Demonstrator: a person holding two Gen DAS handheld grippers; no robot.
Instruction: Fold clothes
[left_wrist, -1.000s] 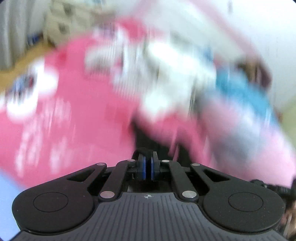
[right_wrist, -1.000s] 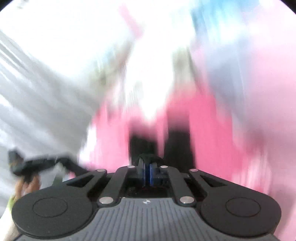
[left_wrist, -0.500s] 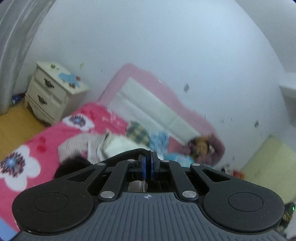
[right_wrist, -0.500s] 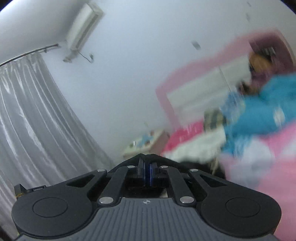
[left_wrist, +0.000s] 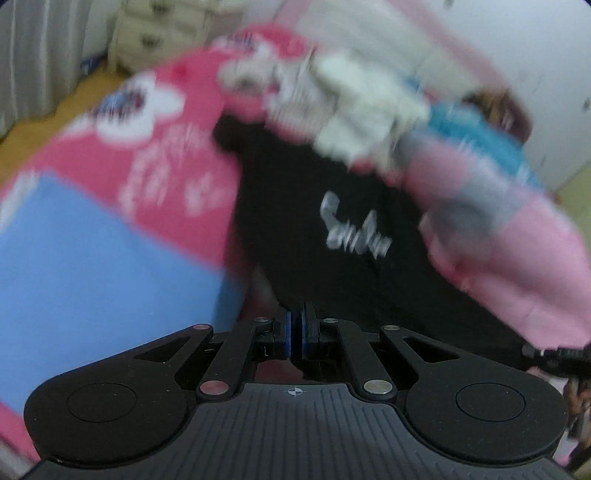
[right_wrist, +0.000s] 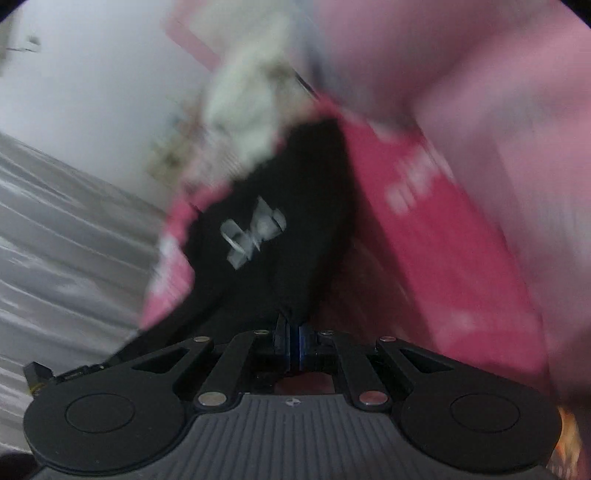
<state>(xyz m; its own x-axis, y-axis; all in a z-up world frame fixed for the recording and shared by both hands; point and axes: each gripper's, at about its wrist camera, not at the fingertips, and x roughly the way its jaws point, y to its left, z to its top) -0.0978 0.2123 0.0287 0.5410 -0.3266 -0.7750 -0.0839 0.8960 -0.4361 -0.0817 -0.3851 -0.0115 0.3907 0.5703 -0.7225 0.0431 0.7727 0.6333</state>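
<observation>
A pink floral bedspread (left_wrist: 177, 155) covers the bed; a blue sheet (left_wrist: 92, 273) lies at its near left corner; a cream nightstand (left_wrist: 166, 26) stands beyond, beside grey curtains (right_wrist: 55, 229); a pink headboard (left_wrist: 424, 33) meets the white wall (right_wrist: 92, 74).

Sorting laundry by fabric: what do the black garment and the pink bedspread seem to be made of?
Black garment: soft matte knit, likely cotton jersey; it drapes limply and carries a pale printed logo. Pink bedspread: thin printed woven cloth, probably; white flower pattern, flat surface. Blur leaves both uncertain.
</observation>
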